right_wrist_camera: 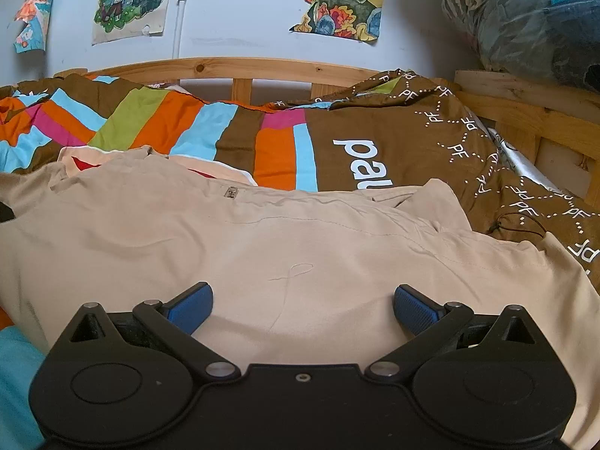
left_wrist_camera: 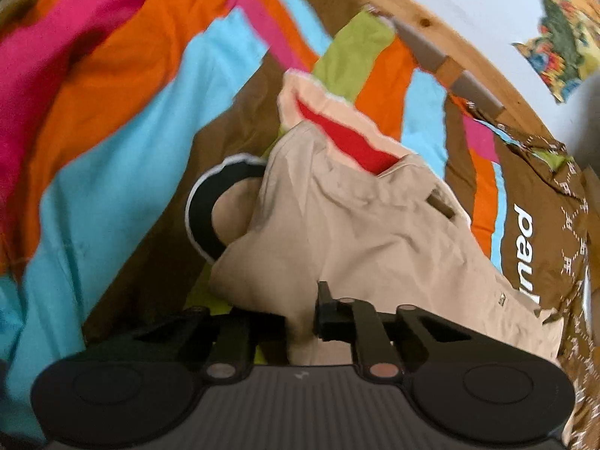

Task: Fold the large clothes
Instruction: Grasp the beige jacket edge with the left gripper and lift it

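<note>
A large beige garment (left_wrist_camera: 375,232) lies crumpled on the bed, with a red lining (left_wrist_camera: 345,138) showing at its far opening and a black, white-edged band (left_wrist_camera: 198,210) on its left. My left gripper (left_wrist_camera: 300,315) is shut on a bunched fold of this cloth, which hides the left finger. In the right wrist view the same beige garment (right_wrist_camera: 262,232) is spread fairly flat, a small metal fastener (right_wrist_camera: 231,191) near its far edge. My right gripper (right_wrist_camera: 302,307) hovers just over the near part of the cloth, open, blue pads (right_wrist_camera: 191,307) wide apart and holding nothing.
A striped bedspread (right_wrist_camera: 168,123) in orange, blue, pink, green and brown covers the bed. A wooden bed rail (right_wrist_camera: 240,67) runs along the far side under a white wall with posters (right_wrist_camera: 127,0). A plastic-wrapped bundle (right_wrist_camera: 525,18) sits at the back right.
</note>
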A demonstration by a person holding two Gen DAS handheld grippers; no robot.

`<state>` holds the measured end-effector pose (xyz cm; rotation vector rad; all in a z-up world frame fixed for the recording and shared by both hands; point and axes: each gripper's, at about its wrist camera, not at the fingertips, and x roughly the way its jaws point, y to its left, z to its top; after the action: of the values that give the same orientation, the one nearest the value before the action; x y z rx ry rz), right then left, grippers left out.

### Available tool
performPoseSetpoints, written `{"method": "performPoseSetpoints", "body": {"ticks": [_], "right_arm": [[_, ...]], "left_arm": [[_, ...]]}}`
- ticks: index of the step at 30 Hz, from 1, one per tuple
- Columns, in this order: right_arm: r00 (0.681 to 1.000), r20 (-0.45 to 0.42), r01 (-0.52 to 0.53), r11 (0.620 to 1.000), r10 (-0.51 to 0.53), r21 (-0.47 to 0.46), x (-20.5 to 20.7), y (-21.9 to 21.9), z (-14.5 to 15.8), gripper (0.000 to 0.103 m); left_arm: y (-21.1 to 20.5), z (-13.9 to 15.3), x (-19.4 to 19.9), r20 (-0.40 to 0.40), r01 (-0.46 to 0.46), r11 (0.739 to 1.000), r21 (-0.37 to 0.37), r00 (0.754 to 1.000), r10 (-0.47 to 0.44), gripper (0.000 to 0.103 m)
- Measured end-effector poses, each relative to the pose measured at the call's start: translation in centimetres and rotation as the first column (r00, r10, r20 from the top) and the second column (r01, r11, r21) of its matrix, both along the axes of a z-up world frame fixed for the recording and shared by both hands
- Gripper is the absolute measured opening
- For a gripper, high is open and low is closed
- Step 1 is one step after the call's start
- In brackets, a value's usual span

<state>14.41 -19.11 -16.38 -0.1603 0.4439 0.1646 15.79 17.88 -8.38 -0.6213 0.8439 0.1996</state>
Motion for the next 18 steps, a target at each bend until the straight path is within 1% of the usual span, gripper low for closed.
{"method": "performPoseSetpoints", "body": {"ticks": [2,4,8,10,13,15,18], "right_arm": [[1.000,-0.001,-0.001,1.000,0.001,0.005,0.0,-0.1,0.0,0.102],[1.000,-0.003,0.000,1.000,0.000,0.014,0.0,-0.1,0.0,0.102],[1.000,-0.013,0.000,0.999,0.001,0.037,0.1,-0.5,0.0,0.102],[1.000,-0.016,-0.001,0.999,0.002,0.049,0.2,-0.7,0.1,0.102],[1.000,-0.019,-0.002,0.998,0.003,0.067,0.2,-1.0,0.0,0.102],[1.000,-0.021,-0.002,0.997,0.004,0.078,0.2,-1.2,0.1,0.102],[1.000,-0.022,-0.006,0.992,0.009,0.126,0.1,-2.0,0.3,0.102]], "left_arm": [[-0.8,1.0,-0.3,0.029,0.014,0.999,0.052,0.999,-0.015,0.009],[-1.6,2.0,-0.5,0.061,0.030,0.996,0.087,0.997,-0.035,0.008],[-3.0,4.6,-0.9,0.138,0.065,0.992,0.111,0.987,-0.080,0.007],[-4.3,6.1,-0.9,0.184,0.098,0.986,0.139,0.975,-0.122,0.007],[-7.0,8.3,-1.1,0.215,0.157,0.963,0.219,0.955,-0.204,0.007],[-8.8,9.5,-1.1,0.214,0.188,0.945,0.269,0.945,-0.249,0.006],[-11.2,10.9,-0.7,0.213,0.237,0.919,0.315,0.926,-0.312,0.006]]}}
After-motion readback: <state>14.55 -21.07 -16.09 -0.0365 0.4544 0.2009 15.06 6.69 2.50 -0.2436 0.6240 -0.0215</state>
